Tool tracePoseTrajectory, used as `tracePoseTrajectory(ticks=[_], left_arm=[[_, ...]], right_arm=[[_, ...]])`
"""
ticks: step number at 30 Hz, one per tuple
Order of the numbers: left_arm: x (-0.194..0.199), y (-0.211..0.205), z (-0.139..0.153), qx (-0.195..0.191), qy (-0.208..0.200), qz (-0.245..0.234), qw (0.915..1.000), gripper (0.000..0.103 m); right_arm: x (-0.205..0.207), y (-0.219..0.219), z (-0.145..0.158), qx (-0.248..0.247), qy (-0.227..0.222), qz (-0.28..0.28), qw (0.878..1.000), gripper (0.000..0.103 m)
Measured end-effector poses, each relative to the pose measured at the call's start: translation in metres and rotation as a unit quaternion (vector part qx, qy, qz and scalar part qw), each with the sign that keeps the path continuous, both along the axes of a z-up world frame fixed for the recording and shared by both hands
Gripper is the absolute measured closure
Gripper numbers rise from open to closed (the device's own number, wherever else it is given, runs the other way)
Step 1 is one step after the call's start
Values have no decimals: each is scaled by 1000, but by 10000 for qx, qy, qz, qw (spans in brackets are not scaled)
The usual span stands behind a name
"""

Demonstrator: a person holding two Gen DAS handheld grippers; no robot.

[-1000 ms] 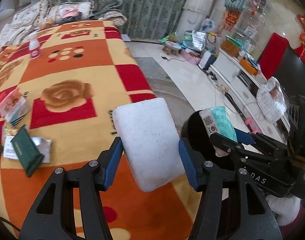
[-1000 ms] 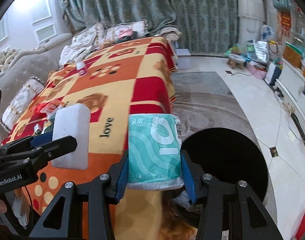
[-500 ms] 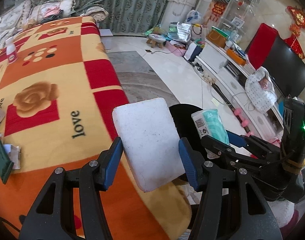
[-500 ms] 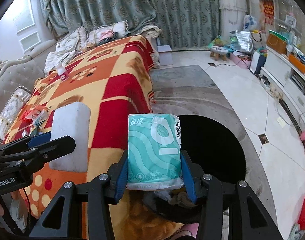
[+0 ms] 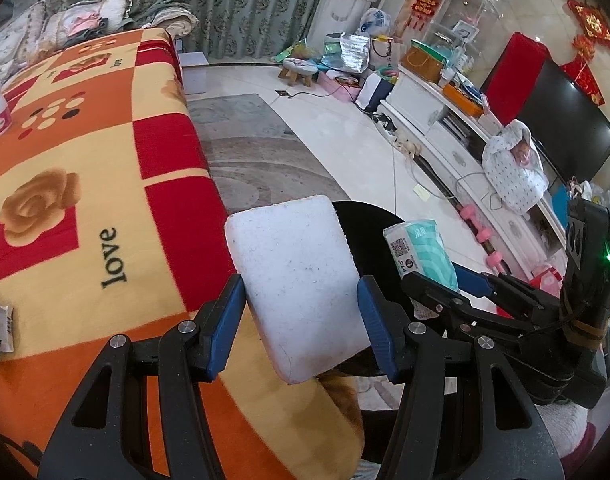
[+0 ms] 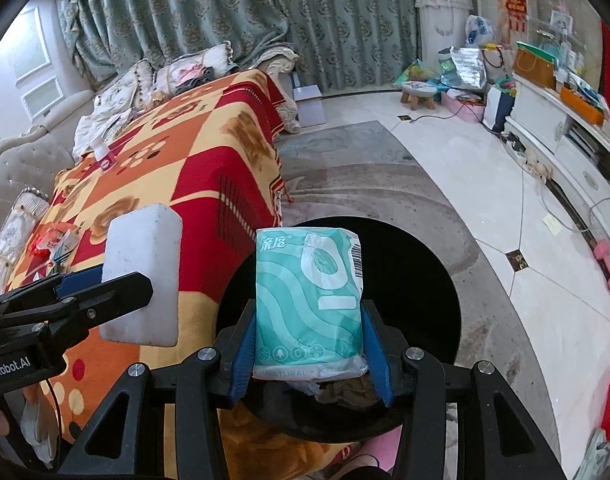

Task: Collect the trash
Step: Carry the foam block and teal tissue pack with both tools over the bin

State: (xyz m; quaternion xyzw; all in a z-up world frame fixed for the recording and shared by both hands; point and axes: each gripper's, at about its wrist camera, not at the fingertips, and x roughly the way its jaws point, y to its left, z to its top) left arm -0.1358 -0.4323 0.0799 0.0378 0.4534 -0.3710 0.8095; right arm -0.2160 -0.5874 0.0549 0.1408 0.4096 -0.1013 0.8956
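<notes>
Two loads ride side by side: right tongs [image 6: 309,334] pinch the teal tissue pack [image 6: 308,300] directly over the black bin [image 6: 405,280] at frame centre; left tongs [image 5: 301,312] clamp the white foam block [image 5: 297,280], left of the bin's rim.

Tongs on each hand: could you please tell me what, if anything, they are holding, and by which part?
The left tongs clamp a white foam block by its long sides; the right tongs clamp a teal tissue pack by its lower side edges.

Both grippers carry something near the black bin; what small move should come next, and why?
Probably open the right gripper: its teal tissue packet already hangs over the round black bin. The left gripper and its white foam block look only partly over the bin's rim.
</notes>
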Motion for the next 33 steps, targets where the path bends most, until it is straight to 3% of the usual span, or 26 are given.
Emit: tracePoseTrajectory(ticks=[22, 33], left_arm=[[4, -26, -12, -19, 171, -203, 9996, 47], [4, -31, -18, -306, 474, -278, 9980, 43]], right_arm=[[-9, -24, -11, 120, 82, -247, 9996, 57], [-12, -33, -11, 166, 83, -369, 9991, 54]])
